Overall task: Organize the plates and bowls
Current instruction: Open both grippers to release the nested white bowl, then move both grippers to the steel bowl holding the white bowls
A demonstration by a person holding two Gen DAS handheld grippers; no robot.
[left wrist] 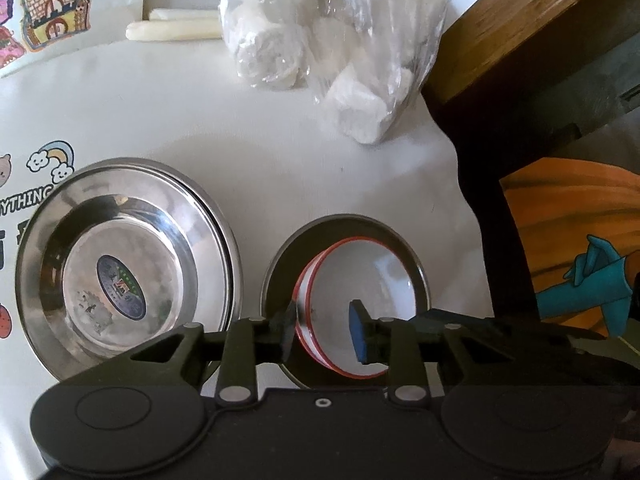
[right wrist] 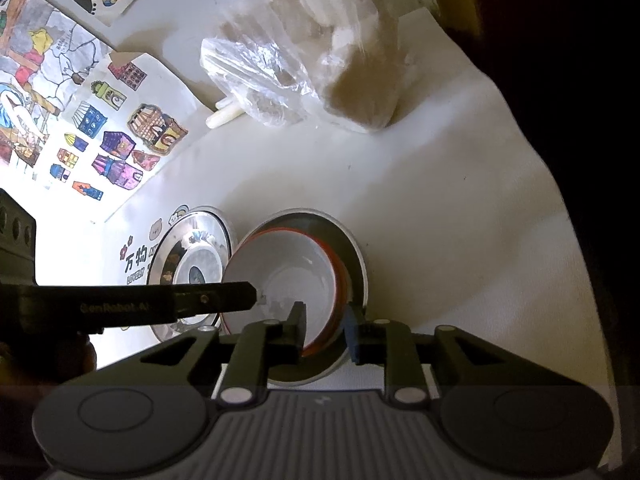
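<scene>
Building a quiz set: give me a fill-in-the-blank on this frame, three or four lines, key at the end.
1. The white bowl has a ___ rim.
2. That bowl sits inside a ___ dish.
3. Both the left gripper and the right gripper straddle the rim of the ___.
4. The clear plastic bag holds ___ lumps.

Missing words: red; steel; bowl; white

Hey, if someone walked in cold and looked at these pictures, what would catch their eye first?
Probably the white bowl with a red rim, sitting tilted in a steel dish near the front of the white table, with the left gripper and right gripper straddling opposite sides of its rim. Left of it lies a shiny steel plate, and behind stands a clear bag of white lumps.
</scene>
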